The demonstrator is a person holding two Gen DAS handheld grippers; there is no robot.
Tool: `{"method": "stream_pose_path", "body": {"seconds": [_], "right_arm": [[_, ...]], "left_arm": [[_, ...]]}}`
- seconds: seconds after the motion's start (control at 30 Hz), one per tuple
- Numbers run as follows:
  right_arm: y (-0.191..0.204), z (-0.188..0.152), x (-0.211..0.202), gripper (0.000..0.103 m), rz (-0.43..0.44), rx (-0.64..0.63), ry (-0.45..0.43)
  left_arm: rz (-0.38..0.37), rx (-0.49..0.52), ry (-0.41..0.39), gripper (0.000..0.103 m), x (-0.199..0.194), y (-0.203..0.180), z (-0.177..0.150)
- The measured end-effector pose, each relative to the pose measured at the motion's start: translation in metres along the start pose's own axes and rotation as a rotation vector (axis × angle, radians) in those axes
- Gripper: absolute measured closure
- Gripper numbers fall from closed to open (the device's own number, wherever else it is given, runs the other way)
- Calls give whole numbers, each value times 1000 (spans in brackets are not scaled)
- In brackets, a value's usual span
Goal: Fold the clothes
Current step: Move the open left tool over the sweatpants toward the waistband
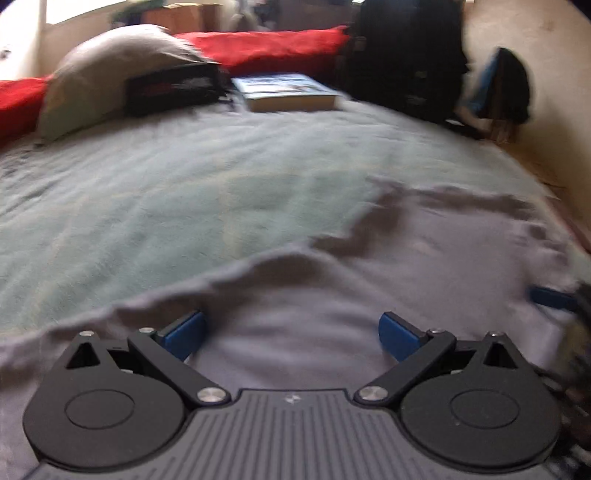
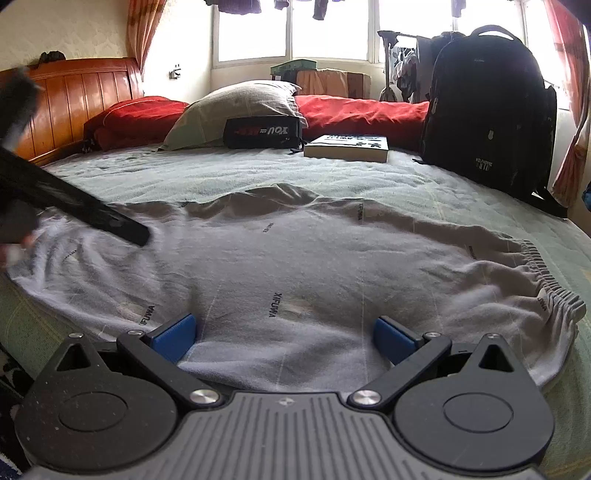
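Right wrist view: grey garment is lying flat on bed, under both released hand-held grippers, right and left.

Matt grey cloth garment, fuzzy green blanket, glossy wood headboard.

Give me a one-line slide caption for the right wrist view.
Open right tool poised over a grey garment spread flat on the green bedspread.

Daylight from blown-out windows; left wrist view motion-blurred, right wrist sharp; fisheye bends edges, corners dark.
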State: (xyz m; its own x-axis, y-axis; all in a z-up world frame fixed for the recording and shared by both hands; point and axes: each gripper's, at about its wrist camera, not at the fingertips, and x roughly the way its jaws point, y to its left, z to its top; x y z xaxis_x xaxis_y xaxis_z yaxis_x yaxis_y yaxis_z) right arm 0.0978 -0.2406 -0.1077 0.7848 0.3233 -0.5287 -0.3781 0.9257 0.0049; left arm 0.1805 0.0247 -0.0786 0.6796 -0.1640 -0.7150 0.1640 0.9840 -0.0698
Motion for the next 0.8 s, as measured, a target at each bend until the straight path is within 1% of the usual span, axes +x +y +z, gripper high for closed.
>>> {"method": "stream_pose_path", "body": {"seconds": [0.03, 0.07, 0.13, 0.2, 0.27, 0.37, 0.43, 0.47, 0.5, 0.53, 0.6, 0.7, 0.73, 0.8], "right_arm": [[0, 0, 0, 0, -1, 0, 0], [0, 0, -1, 0, -2, 0, -1], [-1, 1, -2, 0, -3, 4, -3], [-2, 2, -4, 0, -5, 8, -4], [-3, 3, -6, 0, -6, 11, -6], [-4, 5, -9, 0, -8, 17, -8], [-7, 6, -13, 0, -20, 26, -24], [-12, 9, -21, 0, -46, 41, -60], [-18, 10, -27, 0, -69, 58, -89], [-25, 10, -30, 0, -86, 80, -96], [-42, 8, -30, 0, -117, 132, -70], [-58, -6, -20, 0, -170, 167, 28], [-60, -10, -19, 0, -180, 167, 41], [-57, -14, -24, 0, -182, 145, 17]], "left_arm": [[16, -32, 0, 4, 0, 1, 4], [15, -62, -4, 4, -1, 3, 7], [-21, -76, -23, 4, -12, -1, 10], [-37, -38, -45, 4, -26, -10, 8], [-42, 35, -69, 3, -41, -22, -1], [-23, 126, -87, 3, -53, -35, -19], [-7, 165, -70, 3, -52, -39, -31], [5, 172, -53, 3, -50, -39, -37], [22, 168, -27, 3, -45, -38, -42], [30, 161, -17, 2, -42, -36, -46], [30, 143, -27, 2, -41, -32, -51], [36, 153, -32, 2, -50, -35, -48], [34, 168, -42, 2, -54, -37, -49], [18, 202, -49, 2, -55, -41, -53]]}}
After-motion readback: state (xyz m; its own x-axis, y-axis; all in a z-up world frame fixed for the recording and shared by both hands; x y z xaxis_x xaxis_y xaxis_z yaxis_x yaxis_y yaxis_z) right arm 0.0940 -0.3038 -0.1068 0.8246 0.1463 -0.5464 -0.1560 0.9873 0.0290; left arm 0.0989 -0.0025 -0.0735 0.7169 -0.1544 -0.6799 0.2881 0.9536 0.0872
